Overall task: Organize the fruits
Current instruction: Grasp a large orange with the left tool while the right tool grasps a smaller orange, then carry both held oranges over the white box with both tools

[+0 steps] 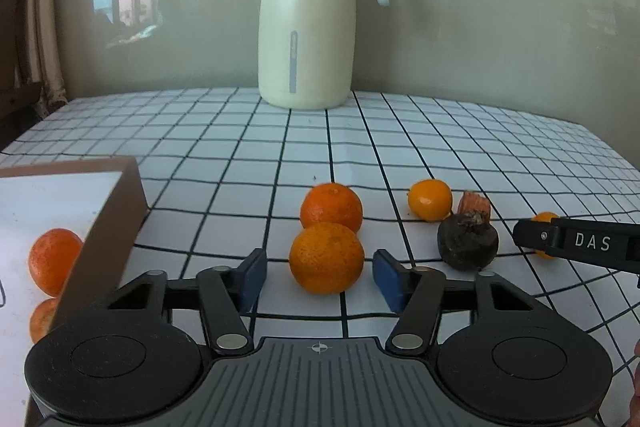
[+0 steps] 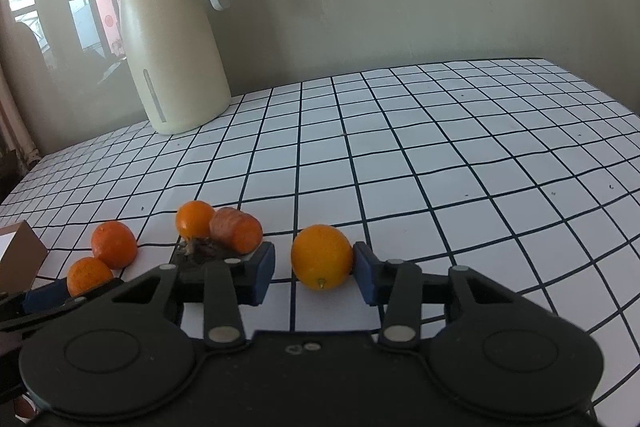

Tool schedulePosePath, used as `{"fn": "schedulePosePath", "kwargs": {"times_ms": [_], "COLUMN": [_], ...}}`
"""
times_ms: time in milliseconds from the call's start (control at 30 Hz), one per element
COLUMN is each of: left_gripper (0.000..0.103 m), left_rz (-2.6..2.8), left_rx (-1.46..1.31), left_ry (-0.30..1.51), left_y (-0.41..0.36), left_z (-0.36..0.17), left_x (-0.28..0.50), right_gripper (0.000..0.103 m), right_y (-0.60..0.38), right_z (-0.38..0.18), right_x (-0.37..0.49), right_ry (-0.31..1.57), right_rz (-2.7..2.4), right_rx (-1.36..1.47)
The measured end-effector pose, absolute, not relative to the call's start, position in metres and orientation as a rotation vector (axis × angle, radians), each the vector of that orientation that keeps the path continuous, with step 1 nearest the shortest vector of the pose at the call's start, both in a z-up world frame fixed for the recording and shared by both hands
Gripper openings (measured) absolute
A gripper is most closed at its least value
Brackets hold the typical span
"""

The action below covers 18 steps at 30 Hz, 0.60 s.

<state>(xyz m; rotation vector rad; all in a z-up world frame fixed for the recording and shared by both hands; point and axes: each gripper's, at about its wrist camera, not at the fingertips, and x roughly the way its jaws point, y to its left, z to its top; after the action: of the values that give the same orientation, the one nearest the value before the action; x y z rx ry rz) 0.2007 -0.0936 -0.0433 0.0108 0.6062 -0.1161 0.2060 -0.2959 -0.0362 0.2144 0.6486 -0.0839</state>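
A: Left gripper [image 1: 320, 277] released, straddling an orange [image 1: 326, 258], gaps both sides; right gripper [image 2: 315, 273] released too, only its right pad touching a second orange [image 2: 322, 257].
B: Tips?
A: Centre each, close gently; round fruit rolls; box [image 1: 116, 211] sits at 9 o'clock of the left one.
B: Counts?
A: Oranges: four on table [image 1: 280, 147], one in box; one dark fruit [image 1: 468, 243]; one carrot stub [image 1: 476, 205]; one jug [image 1: 306, 27].

Glossy jug [image 1: 306, 27], pitted-skinned mandarin [image 1: 326, 258]
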Motion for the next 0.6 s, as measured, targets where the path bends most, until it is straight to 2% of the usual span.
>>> {"fn": "schedulePosePath", "kwargs": {"times_ms": [100, 133, 167, 600], "left_gripper": [0.053, 0.041, 0.039, 0.038], "left_rz": [-0.121, -0.125, -0.126, -0.136], "left_rx": [0.01, 0.011, 0.013, 0.019], "left_ry": [0.602, 0.601, 0.601, 0.571], "left_y": [-0.095, -0.096, -0.096, -0.09], "left_z": [-0.043, -0.043, -0.043, -0.036], "left_x": [0.2, 0.2, 0.199, 0.189], "right_gripper": [0.028, 0.026, 0.025, 0.024], "right_y": [-0.296, -0.296, -0.296, -0.292], "right_z": [-0.036, -0.036, -0.035, -0.028], "right_x": [0.205, 0.206, 0.205, 0.194], "right_ry": [0.644, 0.642, 0.639, 0.614], "right_rz": [-0.089, -0.09, -0.089, -0.049], "right_rx": [0.205, 0.203, 0.197, 0.18]}}
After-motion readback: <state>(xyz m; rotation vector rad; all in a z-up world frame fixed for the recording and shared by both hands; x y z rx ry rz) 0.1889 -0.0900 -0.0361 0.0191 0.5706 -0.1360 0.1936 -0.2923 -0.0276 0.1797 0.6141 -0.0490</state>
